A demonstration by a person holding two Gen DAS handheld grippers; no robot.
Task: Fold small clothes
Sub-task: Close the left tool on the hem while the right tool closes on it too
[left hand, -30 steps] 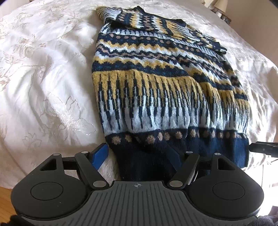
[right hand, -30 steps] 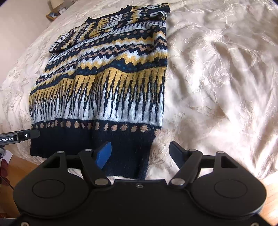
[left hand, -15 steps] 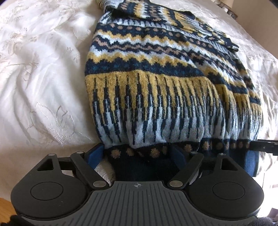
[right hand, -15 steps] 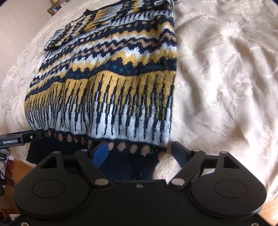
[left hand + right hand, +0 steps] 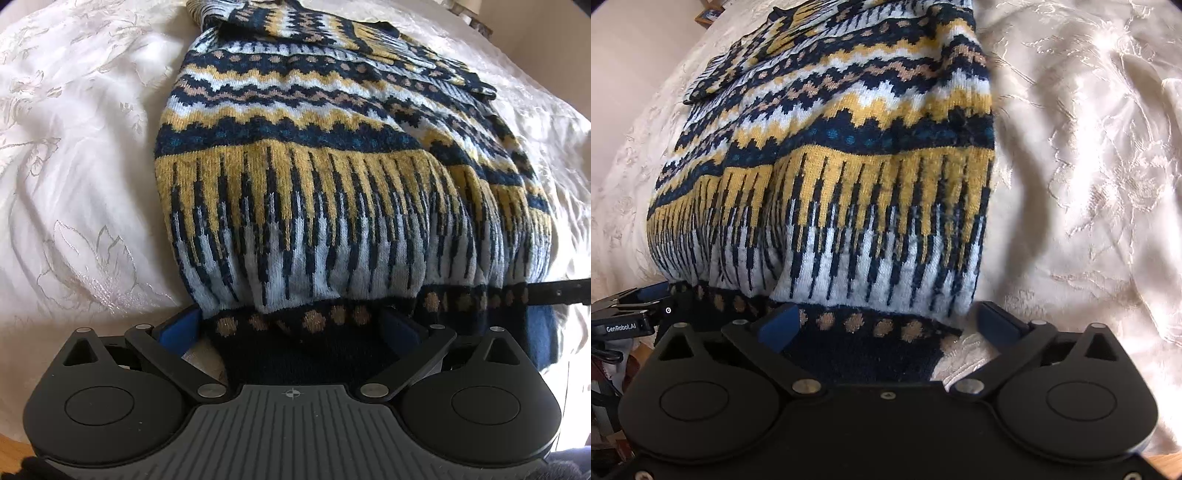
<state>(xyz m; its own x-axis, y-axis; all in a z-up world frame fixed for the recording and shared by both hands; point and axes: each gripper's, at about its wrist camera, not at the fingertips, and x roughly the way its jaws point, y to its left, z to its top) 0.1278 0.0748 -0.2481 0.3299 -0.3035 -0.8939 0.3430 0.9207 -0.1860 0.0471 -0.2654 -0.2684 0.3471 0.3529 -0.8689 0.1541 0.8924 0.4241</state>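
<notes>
A knitted sweater (image 5: pixel 332 177) in navy, mustard and pale blue bands lies flat on the bed, with its dark navy hem (image 5: pixel 306 350) nearest me. My left gripper (image 5: pixel 290 325) straddles the hem's left corner. Its jaws are opening, and the hem lies between them unpinched. My right gripper (image 5: pixel 886 319) straddles the right corner of the hem (image 5: pixel 864 354), also opening around loose cloth. Each gripper shows at the edge of the other's view: the right gripper (image 5: pixel 554 291) and the left gripper (image 5: pixel 628 314). The hem's lower edge is hidden behind the gripper bodies.
A white embroidered bedspread (image 5: pixel 74 184) covers the bed on both sides of the sweater, with creases at the right (image 5: pixel 1089 147). Wooden floor (image 5: pixel 11 454) shows below the bed's near edge. A lamp base (image 5: pixel 476 18) stands beyond the far corner.
Both grippers have come down and closer to the sweater's near edge. Their jaws have spread wider, and the navy hem now sits between the fingers of each.
</notes>
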